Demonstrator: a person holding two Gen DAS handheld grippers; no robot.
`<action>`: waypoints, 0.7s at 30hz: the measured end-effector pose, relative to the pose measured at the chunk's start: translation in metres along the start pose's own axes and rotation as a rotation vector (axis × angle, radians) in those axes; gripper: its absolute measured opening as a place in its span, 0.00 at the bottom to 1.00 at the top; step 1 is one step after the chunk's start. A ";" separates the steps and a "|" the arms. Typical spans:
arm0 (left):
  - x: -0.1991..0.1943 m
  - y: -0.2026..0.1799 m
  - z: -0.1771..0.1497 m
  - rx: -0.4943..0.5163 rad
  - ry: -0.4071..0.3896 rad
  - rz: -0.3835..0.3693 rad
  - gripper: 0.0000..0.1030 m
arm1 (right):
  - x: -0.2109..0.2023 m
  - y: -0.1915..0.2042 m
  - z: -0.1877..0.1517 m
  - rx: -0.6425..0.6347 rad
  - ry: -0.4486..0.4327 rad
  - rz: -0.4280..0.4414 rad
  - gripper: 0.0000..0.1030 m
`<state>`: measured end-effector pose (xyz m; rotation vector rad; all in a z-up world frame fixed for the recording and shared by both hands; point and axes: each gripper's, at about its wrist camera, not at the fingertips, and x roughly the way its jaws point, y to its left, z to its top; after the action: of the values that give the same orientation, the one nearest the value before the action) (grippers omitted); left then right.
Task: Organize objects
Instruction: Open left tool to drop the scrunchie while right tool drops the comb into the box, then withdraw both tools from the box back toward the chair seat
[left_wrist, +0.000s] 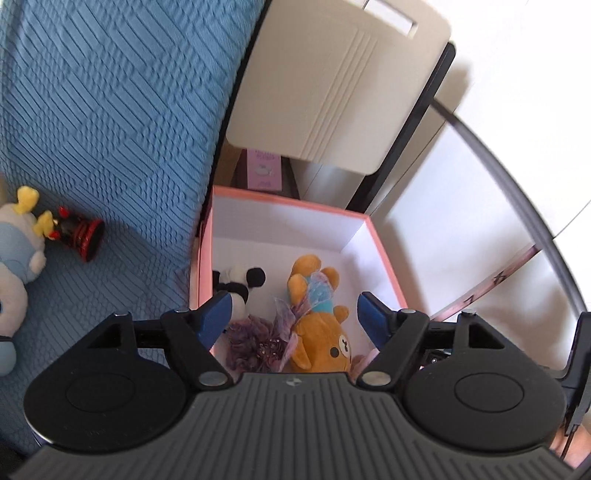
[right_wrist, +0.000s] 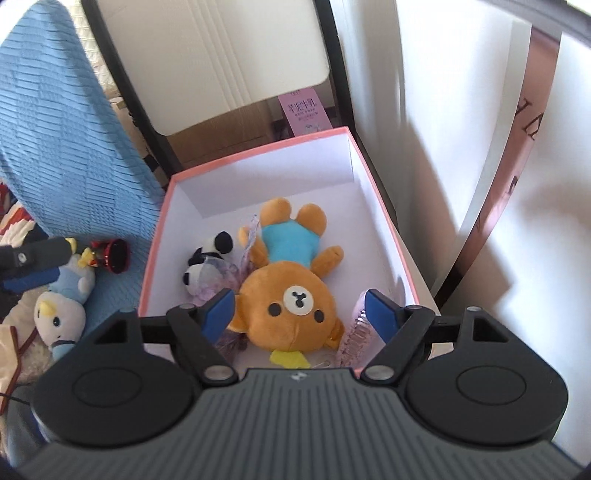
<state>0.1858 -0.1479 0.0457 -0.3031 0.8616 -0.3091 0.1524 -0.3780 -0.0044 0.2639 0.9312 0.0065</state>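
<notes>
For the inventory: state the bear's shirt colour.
Turquoise blue shirt on the bear; clearest from the right wrist.

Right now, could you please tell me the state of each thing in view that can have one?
Pink box: open, no lid on, partly filled.
Bear plush: in the box, face up.
Panda plush: in the box, beside the bear.
Blue-and-white plush: outside the box, on the blue cover.
Red-and-black figurine: outside, tipped on its side.
Left gripper: jaws open, holding nothing.
Right gripper: jaws open, holding nothing.
</notes>
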 end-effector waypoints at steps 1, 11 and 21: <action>-0.007 0.002 0.000 0.001 -0.013 -0.004 0.77 | -0.004 0.003 -0.001 -0.002 -0.004 -0.001 0.77; -0.061 0.011 -0.007 0.040 -0.091 -0.023 0.77 | -0.039 0.048 -0.017 -0.051 -0.056 0.018 0.77; -0.090 0.030 -0.038 0.065 -0.107 -0.047 0.77 | -0.061 0.094 -0.041 -0.103 -0.108 0.040 0.77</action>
<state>0.1057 -0.0909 0.0727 -0.2768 0.7384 -0.3609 0.0933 -0.2851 0.0416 0.1858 0.8151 0.0757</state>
